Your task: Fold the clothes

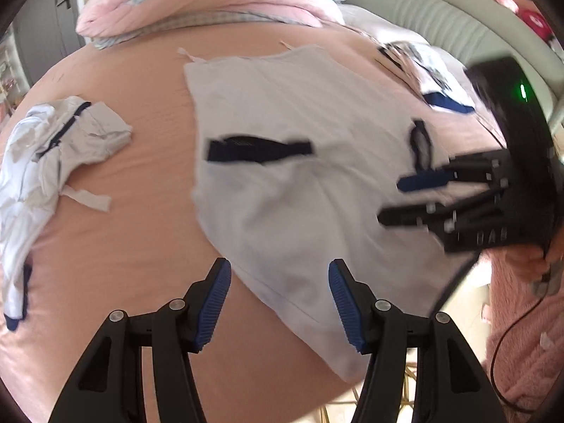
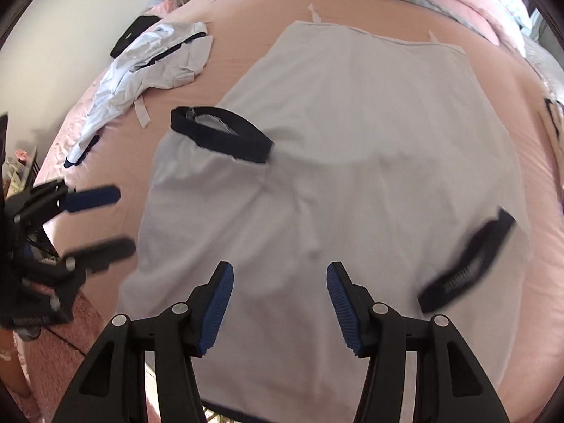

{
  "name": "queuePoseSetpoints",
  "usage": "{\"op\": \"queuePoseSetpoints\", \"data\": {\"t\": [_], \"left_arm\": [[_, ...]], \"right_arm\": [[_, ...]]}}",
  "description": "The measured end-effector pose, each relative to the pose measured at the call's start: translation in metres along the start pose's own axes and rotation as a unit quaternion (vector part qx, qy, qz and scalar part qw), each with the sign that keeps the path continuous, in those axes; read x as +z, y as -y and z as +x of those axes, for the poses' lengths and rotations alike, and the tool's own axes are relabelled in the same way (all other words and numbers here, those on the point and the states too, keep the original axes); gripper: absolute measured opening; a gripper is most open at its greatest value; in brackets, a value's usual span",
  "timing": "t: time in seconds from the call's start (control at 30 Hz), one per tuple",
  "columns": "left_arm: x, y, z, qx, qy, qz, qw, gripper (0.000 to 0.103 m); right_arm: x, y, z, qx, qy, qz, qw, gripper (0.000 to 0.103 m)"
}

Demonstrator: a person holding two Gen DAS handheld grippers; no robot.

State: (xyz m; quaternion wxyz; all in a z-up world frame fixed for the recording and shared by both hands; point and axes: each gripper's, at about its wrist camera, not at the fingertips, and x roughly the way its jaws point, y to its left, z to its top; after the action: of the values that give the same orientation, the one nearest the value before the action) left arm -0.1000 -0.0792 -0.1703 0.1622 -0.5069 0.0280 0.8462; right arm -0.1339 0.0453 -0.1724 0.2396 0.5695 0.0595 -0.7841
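A white top [image 1: 299, 162] with dark navy sleeve cuffs [image 1: 257, 149] lies spread flat on the pink bed sheet [image 1: 141, 229]; in the right wrist view the same top [image 2: 352, 176] fills the middle. My left gripper [image 1: 280, 268] hovers open over the top's near left edge, with nothing between its pads. From the right wrist view the left gripper [image 2: 105, 224] sits off the top's left side. My right gripper [image 2: 280, 268] stands open above the top's near part, holding nothing. In the left wrist view the right gripper [image 1: 398, 199] hangs over the top's right side.
A crumpled white garment [image 1: 53, 148] lies on the sheet to the left. A folded pink quilt [image 1: 211, 3] sits at the back, and another white and navy garment [image 1: 433, 74] lies by the green headboard [image 1: 440, 10]. A pink fuzzy sleeve [image 1: 521, 299] is at the right.
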Motion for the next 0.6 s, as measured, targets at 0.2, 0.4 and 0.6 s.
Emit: {"op": "queuePoseSetpoints", "data": {"t": [0.2,0.4,0.6], "left_arm": [[-0.024,0.032,0.002,0.008,-0.002,-0.006,0.9999,0.018],[-0.029,0.035,0.003,0.021,0.006,-0.02,0.9996,0.019],[-0.039,0.037,0.017,0.066,-0.036,-0.01,0.9971,0.019]], "right_arm": [[-0.048,0.032,-0.024,0.016,0.008,0.054,0.998,0.055],[-0.067,0.027,-0.008,0.018,-0.009,0.049,0.999,0.055],[-0.069,0.02,-0.003,0.006,-0.006,0.032,0.999,0.055]]}}
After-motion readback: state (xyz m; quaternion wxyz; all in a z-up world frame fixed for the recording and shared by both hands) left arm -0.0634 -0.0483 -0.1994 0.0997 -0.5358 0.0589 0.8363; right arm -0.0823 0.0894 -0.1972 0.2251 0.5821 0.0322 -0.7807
